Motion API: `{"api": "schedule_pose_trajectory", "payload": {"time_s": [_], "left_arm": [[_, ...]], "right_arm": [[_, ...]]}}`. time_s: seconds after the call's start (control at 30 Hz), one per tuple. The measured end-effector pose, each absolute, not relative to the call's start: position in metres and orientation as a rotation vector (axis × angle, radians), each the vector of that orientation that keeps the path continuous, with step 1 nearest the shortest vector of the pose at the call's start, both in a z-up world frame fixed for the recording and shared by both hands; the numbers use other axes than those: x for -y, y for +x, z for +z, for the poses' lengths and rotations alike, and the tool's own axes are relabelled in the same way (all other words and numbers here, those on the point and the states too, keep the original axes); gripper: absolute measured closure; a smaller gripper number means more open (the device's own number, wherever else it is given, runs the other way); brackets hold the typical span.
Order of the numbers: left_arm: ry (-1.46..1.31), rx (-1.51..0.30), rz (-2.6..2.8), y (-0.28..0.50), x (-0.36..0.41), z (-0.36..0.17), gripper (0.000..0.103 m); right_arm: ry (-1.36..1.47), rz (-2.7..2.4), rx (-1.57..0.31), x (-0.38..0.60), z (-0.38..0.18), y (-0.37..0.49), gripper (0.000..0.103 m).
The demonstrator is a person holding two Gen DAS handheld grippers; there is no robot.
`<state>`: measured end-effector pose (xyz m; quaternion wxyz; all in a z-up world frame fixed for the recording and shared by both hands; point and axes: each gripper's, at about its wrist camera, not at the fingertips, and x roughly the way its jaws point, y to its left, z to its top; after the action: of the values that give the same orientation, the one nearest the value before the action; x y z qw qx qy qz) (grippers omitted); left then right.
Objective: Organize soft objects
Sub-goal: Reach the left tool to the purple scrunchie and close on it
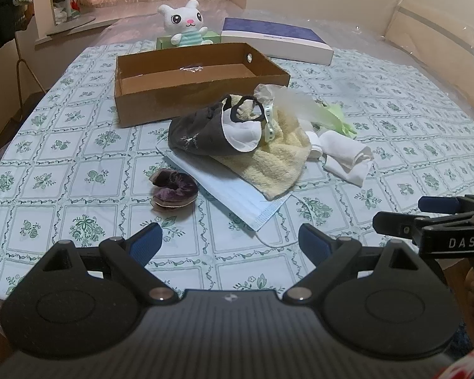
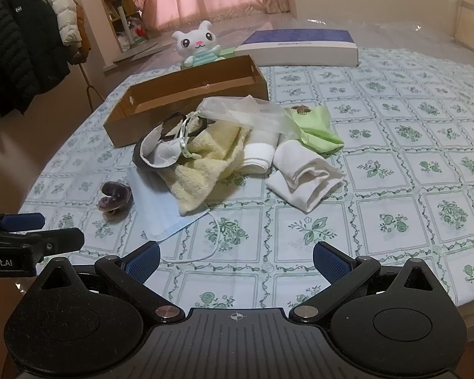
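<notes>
Right gripper (image 1: 395, 214) reads "DAS"; left gripper (image 2: 63, 230) "Robot.AI".

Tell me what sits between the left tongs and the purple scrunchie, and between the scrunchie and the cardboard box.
Nothing visible blocks either path. The left tongs are open with bare tablecloth ahead up to the purple scrunchie. From there to the cardboard box is open cloth too; the pile of soft items lies to its right.
</notes>
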<state>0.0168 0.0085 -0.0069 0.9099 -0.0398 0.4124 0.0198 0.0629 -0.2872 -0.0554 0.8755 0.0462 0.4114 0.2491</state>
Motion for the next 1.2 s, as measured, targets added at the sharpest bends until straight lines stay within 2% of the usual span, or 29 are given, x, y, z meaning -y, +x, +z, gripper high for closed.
{"api": "schedule_pose_trajectory", "payload": {"time_s": [0.5, 0.7, 1.03, 1.2], "left_arm": [[-0.055, -0.865, 0.091, 0.044, -0.031, -0.023, 0.011], [-0.011, -0.861, 0.109, 0.059, -0.039, -0.037, 0.015], [0.030, -0.874, 0.095, 0.091, -0.052, -0.065, 0.032], [0.063, -0.888, 0.097, 0.105, -0.054, -0.079, 0.035]], "right_arm": [[0.148, 0.489, -0.866, 0.293, -0.066, 0.088, 0.001], [0.229, 0.482, -0.870, 0.300, -0.074, 0.106, 0.001], [0.228, 0.431, -0.876, 0.302, -0.087, 0.130, 0.001], [0.225, 0.422, -0.883, 0.302, -0.092, 0.138, 0.001]]}}
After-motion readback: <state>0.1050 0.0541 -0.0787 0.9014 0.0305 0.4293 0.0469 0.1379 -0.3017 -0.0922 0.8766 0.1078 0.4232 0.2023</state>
